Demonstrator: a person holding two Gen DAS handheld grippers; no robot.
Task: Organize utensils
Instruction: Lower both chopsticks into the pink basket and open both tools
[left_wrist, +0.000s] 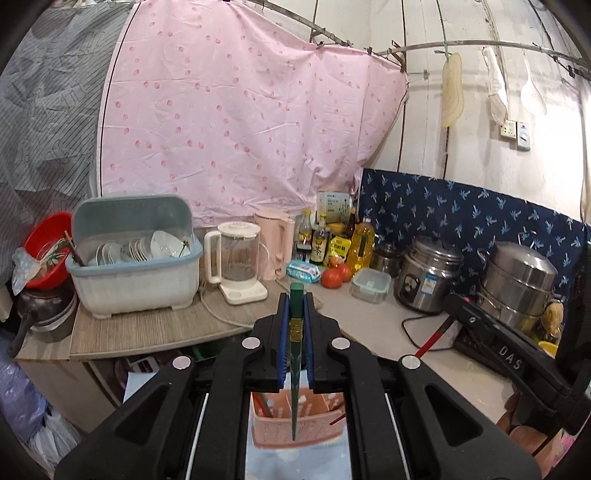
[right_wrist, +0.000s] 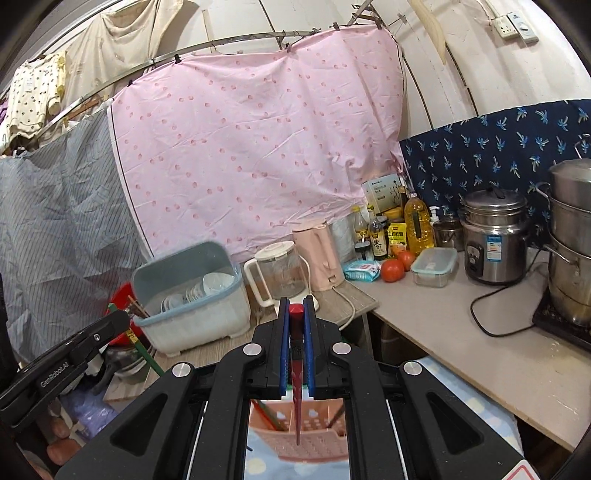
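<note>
My left gripper (left_wrist: 296, 295) is shut on a green chopstick (left_wrist: 296, 354) that hangs point down between its blue pads. Below it sits a pink slotted utensil holder (left_wrist: 317, 421) with a few sticks in it. My right gripper (right_wrist: 296, 308) is shut on a red chopstick (right_wrist: 297, 387), also point down, above the same pink holder (right_wrist: 314, 435). In the left wrist view the right gripper (left_wrist: 448, 301) shows at right with the red chopstick (left_wrist: 432, 341) under it. In the right wrist view the left gripper (right_wrist: 125, 317) shows at left with the green chopstick (right_wrist: 146, 356).
On the counter stand a dish rack with bowls (left_wrist: 133, 258), a glass jug (left_wrist: 236, 258), a pink kettle (left_wrist: 275, 240), bottles (left_wrist: 332, 240), tomatoes (left_wrist: 334, 275), a lidded box (left_wrist: 371, 284), a rice cooker (left_wrist: 428, 278) and a steel steamer pot (left_wrist: 517, 284). A pink sheet (left_wrist: 240, 122) hangs behind.
</note>
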